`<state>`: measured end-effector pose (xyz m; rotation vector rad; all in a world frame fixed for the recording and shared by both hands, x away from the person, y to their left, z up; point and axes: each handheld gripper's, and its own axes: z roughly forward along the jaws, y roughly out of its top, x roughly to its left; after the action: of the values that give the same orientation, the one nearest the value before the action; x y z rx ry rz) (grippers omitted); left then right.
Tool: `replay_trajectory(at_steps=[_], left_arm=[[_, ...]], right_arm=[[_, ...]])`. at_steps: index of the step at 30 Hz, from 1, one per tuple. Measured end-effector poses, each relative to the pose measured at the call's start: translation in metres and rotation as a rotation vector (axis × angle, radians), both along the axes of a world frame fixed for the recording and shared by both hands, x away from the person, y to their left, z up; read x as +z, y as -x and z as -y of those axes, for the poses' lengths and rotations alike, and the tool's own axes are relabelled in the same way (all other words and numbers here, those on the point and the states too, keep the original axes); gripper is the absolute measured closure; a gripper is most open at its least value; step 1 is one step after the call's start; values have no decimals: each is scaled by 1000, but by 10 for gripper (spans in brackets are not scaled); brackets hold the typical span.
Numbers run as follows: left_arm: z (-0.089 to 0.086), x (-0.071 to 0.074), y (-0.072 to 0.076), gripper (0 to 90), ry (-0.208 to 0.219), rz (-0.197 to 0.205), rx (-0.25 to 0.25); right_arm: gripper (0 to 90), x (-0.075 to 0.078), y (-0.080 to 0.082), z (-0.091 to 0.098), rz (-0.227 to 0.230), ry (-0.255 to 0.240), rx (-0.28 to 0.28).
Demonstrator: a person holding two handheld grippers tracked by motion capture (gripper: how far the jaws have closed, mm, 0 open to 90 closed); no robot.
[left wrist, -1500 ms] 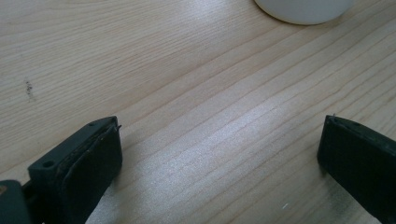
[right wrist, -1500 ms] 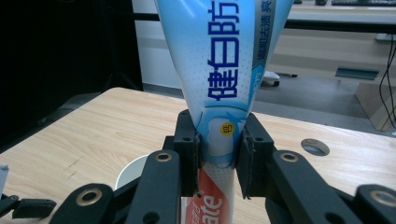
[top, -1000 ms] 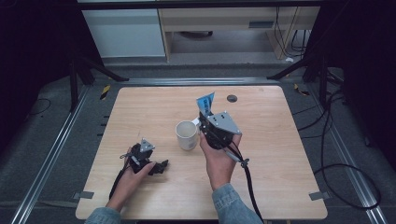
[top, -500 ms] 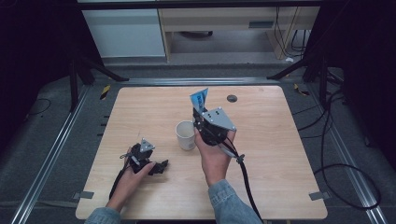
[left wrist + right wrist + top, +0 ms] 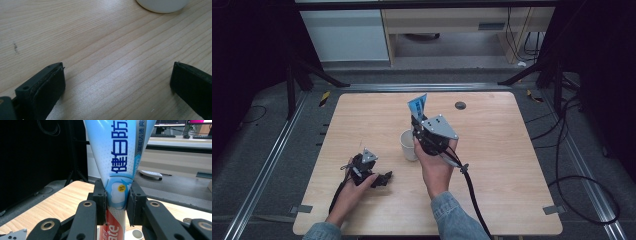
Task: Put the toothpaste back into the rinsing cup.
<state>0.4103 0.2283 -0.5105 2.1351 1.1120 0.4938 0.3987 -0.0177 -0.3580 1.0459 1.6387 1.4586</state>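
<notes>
- While we look down from the high view, we see our right gripper raised over the middle of the table, holding a blue-and-white toothpaste tube upright with its flat crimped end pointing up. A white cup stands just beside and below it, touching neither the tube nor the jaws as far as we can tell. Our left gripper rests low on the wood, well apart from the tube.
- When we turn to the left gripper view, its two black jaws stand wide apart with bare wood between them and nothing gripped; the rim of the cup shows at the top edge.
- As the right gripper view shows, the jaws are clamped on the toothpaste tube at the narrow waist where the blue upper part meets the red lower part, and the pads dent its sides slightly. A small white opening sits below, likely the cup.
- Since the tube is soft plastic, we judge it light, glossy and somewhat slippery, and it yields under pressure.
- Because a hard squeeze near the cap could push paste out, we judge the mid-body, where we hold it now, the sensible place, with moderate force only.
</notes>
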Motion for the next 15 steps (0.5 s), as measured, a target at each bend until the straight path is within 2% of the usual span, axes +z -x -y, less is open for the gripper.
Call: replay_trajectory(at_steps=[15], left_arm=[[0,0,0,0,0,0,0]], right_arm=[[725,-9,-5,-7,-20,-14,33]])
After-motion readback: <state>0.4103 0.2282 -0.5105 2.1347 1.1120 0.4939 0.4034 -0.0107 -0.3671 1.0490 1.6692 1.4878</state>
